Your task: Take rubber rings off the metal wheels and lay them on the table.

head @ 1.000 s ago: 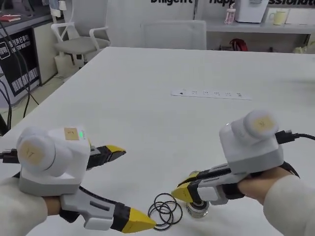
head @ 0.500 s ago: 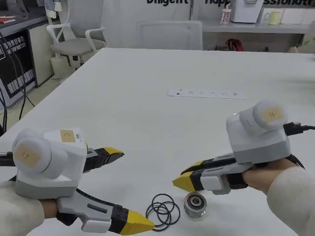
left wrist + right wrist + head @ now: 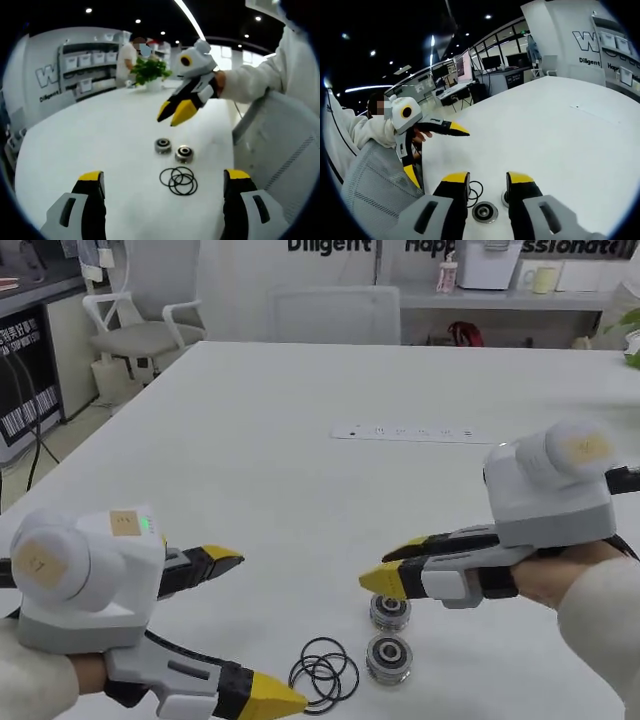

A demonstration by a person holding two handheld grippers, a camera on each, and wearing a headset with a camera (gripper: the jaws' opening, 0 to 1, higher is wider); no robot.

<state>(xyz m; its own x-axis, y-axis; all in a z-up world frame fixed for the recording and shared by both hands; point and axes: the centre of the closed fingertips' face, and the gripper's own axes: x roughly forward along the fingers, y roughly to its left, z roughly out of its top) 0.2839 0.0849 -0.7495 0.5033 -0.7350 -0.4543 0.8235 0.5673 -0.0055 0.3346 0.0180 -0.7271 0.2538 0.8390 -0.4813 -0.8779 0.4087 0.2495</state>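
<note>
**Desk:** Where are the rings?

**Photographer:** A small heap of black rubber rings (image 3: 324, 675) lies flat on the white table (image 3: 300, 460), bottom centre of the head view. It sits just left of the nearer wheel (image 3: 389, 657). The farther wheel (image 3: 390, 611) stands right above that one in the frame. Whether the two metal wheels touch cannot be told.

**Desk:** And the grippers?

**Photographer:** The left gripper (image 3: 250, 630), lower left, has its yellow-tipped jaws spread wide and holds nothing, with the lower tip just beside the rings. The right gripper (image 3: 380, 568), centre right, hovers over the farther wheel. Its jaws are drawn to a narrow gap with nothing between them. In the left gripper view the rings lie between that gripper's two tips, and the wheels lie just beyond. A power strip (image 3: 405, 432) lies upper middle, well apart.
</note>
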